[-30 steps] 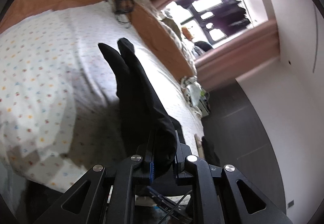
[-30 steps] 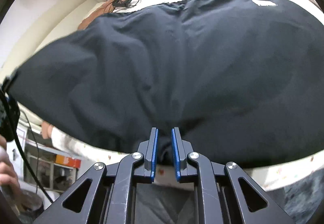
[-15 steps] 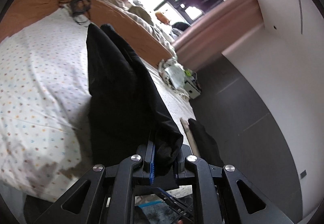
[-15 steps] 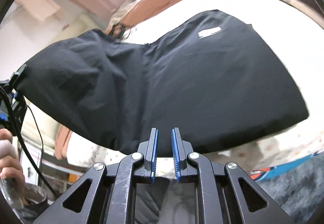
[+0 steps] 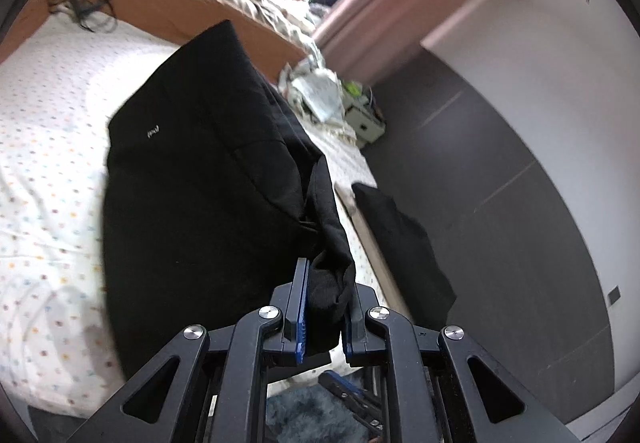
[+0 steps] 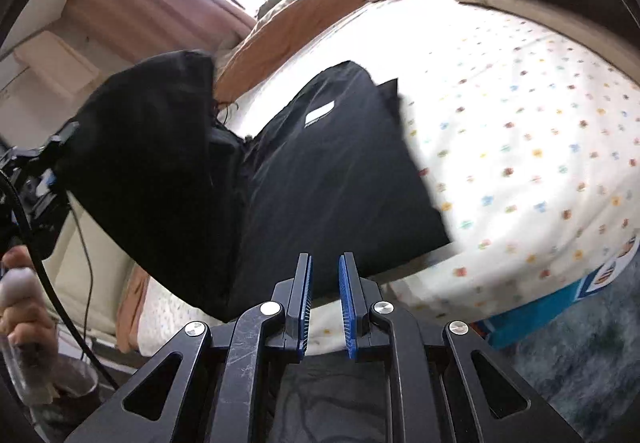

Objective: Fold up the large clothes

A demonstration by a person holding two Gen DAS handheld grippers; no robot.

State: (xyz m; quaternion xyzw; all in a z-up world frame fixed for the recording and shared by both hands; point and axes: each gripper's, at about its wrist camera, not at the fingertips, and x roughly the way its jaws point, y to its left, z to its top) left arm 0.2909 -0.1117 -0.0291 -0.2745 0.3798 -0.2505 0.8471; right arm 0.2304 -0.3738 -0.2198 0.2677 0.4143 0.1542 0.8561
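Observation:
A large black garment [image 5: 200, 171] lies partly on the bed and is partly lifted. My left gripper [image 5: 324, 295] is shut on a bunched edge of it and holds that edge up off the bed. In the right wrist view the garment [image 6: 332, 171] lies across the bed, with its left part raised toward the left gripper [image 6: 44, 163] at the far left. My right gripper [image 6: 324, 283] is empty, its blue pads a small gap apart, just in front of the garment's near edge.
The bed has a white dotted sheet [image 6: 520, 131] and an orange headboard [image 5: 168, 15] with a cable tangle [image 5: 86, 1]. Another black cloth [image 5: 400, 235] hangs off the bed's far side. Crumpled bedding [image 5: 316, 87], curtains, a window and a blue rug [image 6: 580, 355] are around.
My right gripper has let go of the garment and drawn back. The garment has dropped onto the bed on that side. My left gripper still holds its edge and has swung over.

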